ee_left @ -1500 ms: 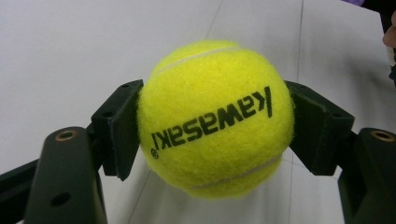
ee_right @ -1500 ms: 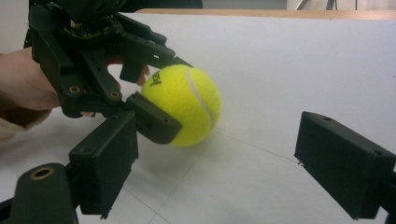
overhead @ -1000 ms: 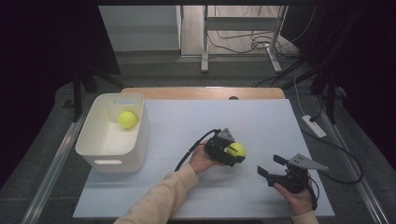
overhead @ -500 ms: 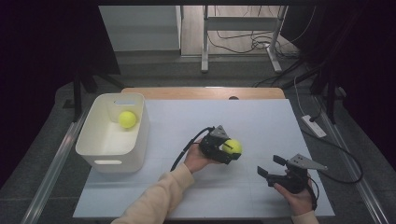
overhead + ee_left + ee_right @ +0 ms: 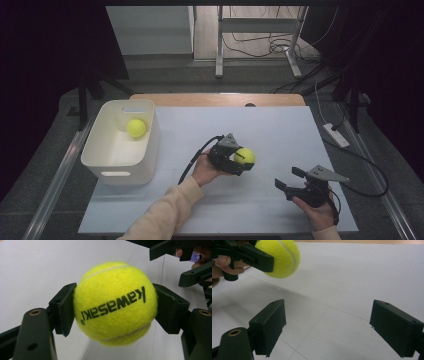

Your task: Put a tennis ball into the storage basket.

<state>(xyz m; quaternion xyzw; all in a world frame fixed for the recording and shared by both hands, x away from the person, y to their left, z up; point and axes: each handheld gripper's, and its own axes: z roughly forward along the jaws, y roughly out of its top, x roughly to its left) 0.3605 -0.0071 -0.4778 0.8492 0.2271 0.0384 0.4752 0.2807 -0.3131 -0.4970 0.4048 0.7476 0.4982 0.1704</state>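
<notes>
The left hand-held gripper (image 5: 110, 312) clamps the tennis ball (image 5: 115, 303) between its pads.

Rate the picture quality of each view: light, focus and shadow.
High view: the white table is evenly lit, the surroundings fall dark. Left gripper view: the held tennis ball is sharp, its lettering readable, nearby jaws slightly soft. Right gripper view: soft shadow bands cross the table, and the ball's edge looks slightly blurred.

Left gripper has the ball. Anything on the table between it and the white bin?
Nothing visible. The left gripper is shut on the tennis ball, and the white table surface toward the white bin is bare. The bin holds one other ball near its far end.
</notes>
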